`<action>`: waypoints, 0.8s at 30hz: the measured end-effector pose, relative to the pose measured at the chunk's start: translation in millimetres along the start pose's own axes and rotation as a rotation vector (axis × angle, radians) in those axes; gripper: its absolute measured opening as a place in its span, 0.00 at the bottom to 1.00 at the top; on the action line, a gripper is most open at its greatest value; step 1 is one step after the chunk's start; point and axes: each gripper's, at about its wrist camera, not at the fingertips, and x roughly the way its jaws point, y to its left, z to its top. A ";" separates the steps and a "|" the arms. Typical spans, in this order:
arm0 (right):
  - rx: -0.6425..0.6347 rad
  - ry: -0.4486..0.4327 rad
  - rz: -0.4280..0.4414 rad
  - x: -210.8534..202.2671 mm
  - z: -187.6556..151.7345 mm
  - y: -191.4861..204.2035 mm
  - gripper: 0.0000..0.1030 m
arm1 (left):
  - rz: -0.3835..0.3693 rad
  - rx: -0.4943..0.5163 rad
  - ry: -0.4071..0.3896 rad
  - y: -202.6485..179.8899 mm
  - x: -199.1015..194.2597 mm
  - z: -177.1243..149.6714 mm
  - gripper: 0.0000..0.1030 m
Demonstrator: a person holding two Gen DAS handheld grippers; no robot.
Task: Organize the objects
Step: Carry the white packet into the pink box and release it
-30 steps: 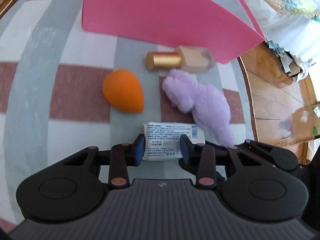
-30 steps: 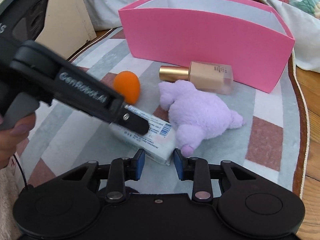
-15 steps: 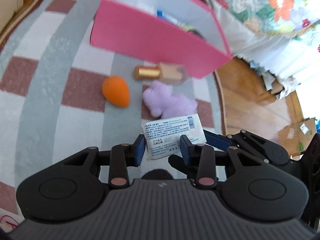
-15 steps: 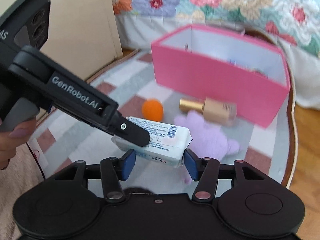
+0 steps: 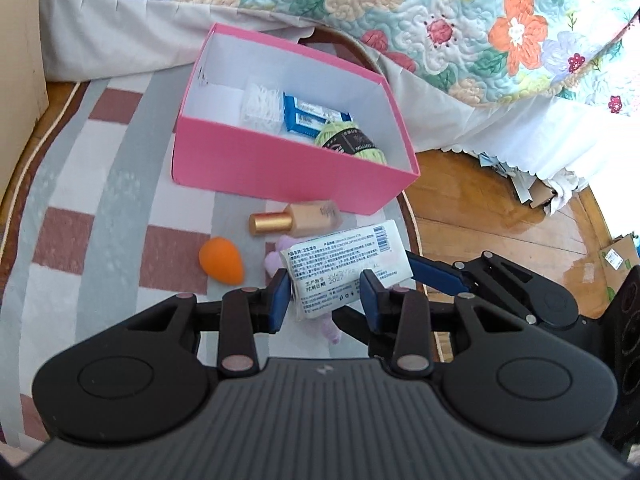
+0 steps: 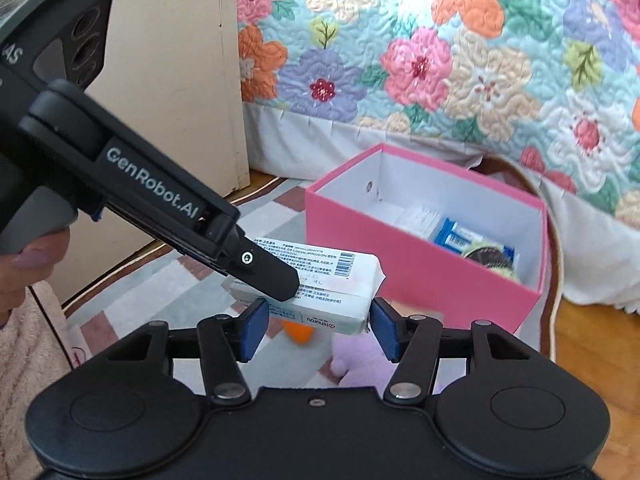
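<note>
While the left claw [image 5: 324, 294] stays out of the way of nothing else, it is clamped across the white wipes pack [image 5: 347, 265], pads pressing both sides, pack lifted clear of the striped rug [image 5: 100, 208]. Right claw [image 6: 318, 328] sits at the same pack's end: its jaws are opening, the pack's end lies between them, and from the right wrist view the blue pads [image 6: 253, 325] look just off the wrapper, not squeezing. So the left one carries the load.

Step in hand, as I judge it: transport of the pack to the pink box [image 5: 280, 168], which sits ahead on the rug against the bed's quilt [image 5: 400, 8]. Box already holds a cotton swab case [image 5: 262, 104], blue packets [image 5: 310, 114] and a green yarn ball [image 5: 352, 142]. Free floor of the box is at its left end, near side.

Remaining on the rug: orange sponge [image 5: 222, 260], foundation bottle [image 5: 296, 220] lying on its side just in front of the box wall, purple plush toy [image 5: 276, 258] mostly hidden under the pack.

Next move calls for: right claw backing fully off so it does not drag the wrapper, left claw going forward over the near pink wall, high enough to clear the rim, then lowering into the bare left part and letting go. Pack is soft, could sag or slip from a one-sided hold; keep it level. Three items left after that.
</note>
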 end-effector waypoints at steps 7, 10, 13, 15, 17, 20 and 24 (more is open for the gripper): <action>-0.033 -0.034 -0.040 -5.1 13.3 -5.4 0.61 | 0.009 0.025 -0.019 -15.9 -6.0 21.1 0.35; -0.053 -0.052 -0.049 -6.4 27.2 -8.5 0.61 | 0.009 0.050 -0.037 -22.4 -12.4 38.7 0.35; -0.065 -0.083 -0.051 -5.4 43.2 -13.7 0.61 | 0.004 0.059 -0.061 -23.5 -16.2 59.8 0.35; -0.057 -0.094 -0.041 -0.4 56.1 -19.3 0.61 | 0.009 0.062 -0.074 -22.8 -15.5 75.0 0.35; -0.025 -0.084 -0.028 8.5 69.6 -26.6 0.61 | 0.020 0.075 -0.077 -22.4 -11.4 89.9 0.35; -0.018 -0.065 -0.007 24.1 84.3 -36.7 0.63 | 0.040 0.072 -0.068 -18.6 0.9 112.7 0.35; -0.026 -0.047 -0.014 47.2 97.1 -56.2 0.61 | 0.031 0.019 -0.010 -6.5 34.7 137.8 0.37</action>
